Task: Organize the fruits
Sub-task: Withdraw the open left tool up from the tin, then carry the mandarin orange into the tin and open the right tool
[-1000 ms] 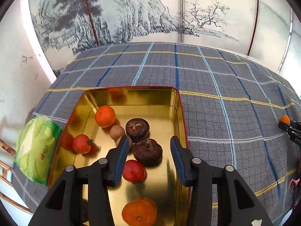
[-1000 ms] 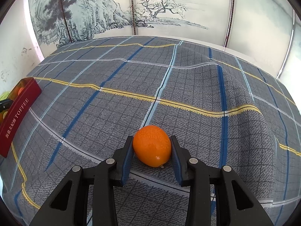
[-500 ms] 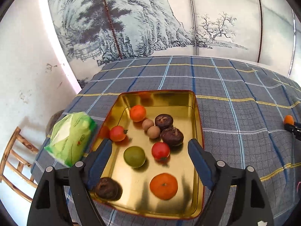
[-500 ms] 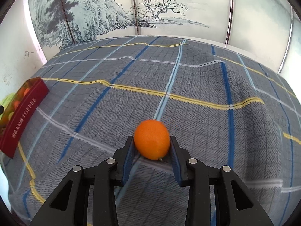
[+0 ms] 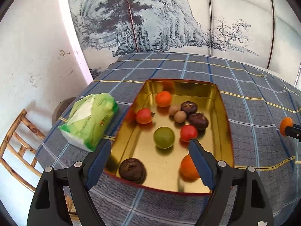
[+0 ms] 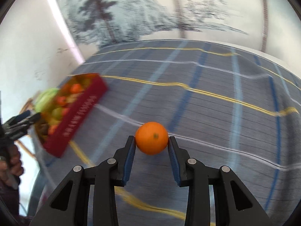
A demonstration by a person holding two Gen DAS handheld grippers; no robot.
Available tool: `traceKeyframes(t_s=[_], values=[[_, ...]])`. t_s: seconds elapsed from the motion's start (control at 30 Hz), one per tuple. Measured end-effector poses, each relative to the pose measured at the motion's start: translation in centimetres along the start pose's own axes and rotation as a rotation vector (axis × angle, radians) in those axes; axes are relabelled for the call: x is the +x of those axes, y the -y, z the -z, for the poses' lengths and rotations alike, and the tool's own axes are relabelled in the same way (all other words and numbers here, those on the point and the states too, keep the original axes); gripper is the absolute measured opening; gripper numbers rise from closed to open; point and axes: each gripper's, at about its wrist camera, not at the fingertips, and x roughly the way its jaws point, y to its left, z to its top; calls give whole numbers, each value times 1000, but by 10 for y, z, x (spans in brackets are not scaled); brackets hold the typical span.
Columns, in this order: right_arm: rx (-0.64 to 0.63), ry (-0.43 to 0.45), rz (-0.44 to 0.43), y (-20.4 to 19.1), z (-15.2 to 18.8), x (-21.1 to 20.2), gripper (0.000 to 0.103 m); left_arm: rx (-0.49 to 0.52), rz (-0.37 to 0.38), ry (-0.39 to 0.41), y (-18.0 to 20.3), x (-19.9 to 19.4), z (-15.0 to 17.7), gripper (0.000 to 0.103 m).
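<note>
A gold tin tray (image 5: 223, 113) with red outer walls sits on the plaid tablecloth. It holds oranges, red tomatoes, a green fruit (image 5: 164, 137), two small tan fruits and dark brown ones. My left gripper (image 5: 148, 150) is open and empty above the tray's near end. My right gripper (image 6: 151, 141) is shut on an orange (image 6: 151, 137) and holds it above the cloth, right of the tray (image 6: 82, 109). That orange also shows in the left wrist view (image 5: 286, 124).
A green tissue pack (image 5: 90, 118) lies left of the tray at the table edge. A wooden chair (image 5: 17, 141) stands below the table's left edge. A painted screen (image 5: 169, 18) backs the table. The plaid cloth (image 6: 225, 98) stretches to the right.
My left gripper has pulled back and up from the tray and opened wide. My right gripper has lifted the orange off the cloth and swung left toward the tray.
</note>
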Motion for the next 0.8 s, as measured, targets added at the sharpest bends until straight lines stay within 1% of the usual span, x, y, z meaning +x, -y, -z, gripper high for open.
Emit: traceKeyframes(t_s=[0.13, 0.2, 0.27, 0.3, 0.37, 0.43, 0.5, 0.57, 0.63, 0.67, 0.7, 0.73, 0.77, 0.8], values=[[-49, -7, -115, -51, -12, 8, 37, -21, -2, 29, -14, -4, 5, 84], [-67, -17, -169, -75, -19, 15, 37, -48, -7, 65, -24, -8, 9, 85], [-81, -29, -206, -94, -24, 23, 37, -90, -49, 116, -37, -15, 14, 89], [-90, -36, -226, -105, -29, 29, 37, -101, -56, 130, -43, -17, 15, 91], [-103, -46, -255, -123, -34, 38, 37, -117, -56, 153, -54, -21, 18, 91], [-131, -59, -272, -143, -42, 51, 37, -110, -45, 149, -62, -22, 21, 91], [-153, -67, -268, -153, -49, 61, 36, -81, -53, 141, -64, -22, 24, 91], [-163, -46, -245, -153, -51, 57, 36, -44, -65, 132, -64, -23, 29, 91], [-191, -9, -196, -143, -48, 44, 37, -14, -70, 143, -61, -26, 34, 92], [-212, -6, -168, -137, -44, 38, 37, -2, -71, 158, -60, -28, 37, 95], [-247, -19, -106, -128, -36, 35, 37, 6, -73, 166, -58, -30, 38, 99], [-268, -29, -65, -122, -30, 35, 37, 11, -71, 167, -56, -30, 40, 99], [-279, -41, -44, -114, -23, 35, 37, 13, -58, 165, -53, -29, 40, 99], [-272, -63, -61, -104, -17, 36, 37, 12, -43, 160, -49, -29, 39, 99]])
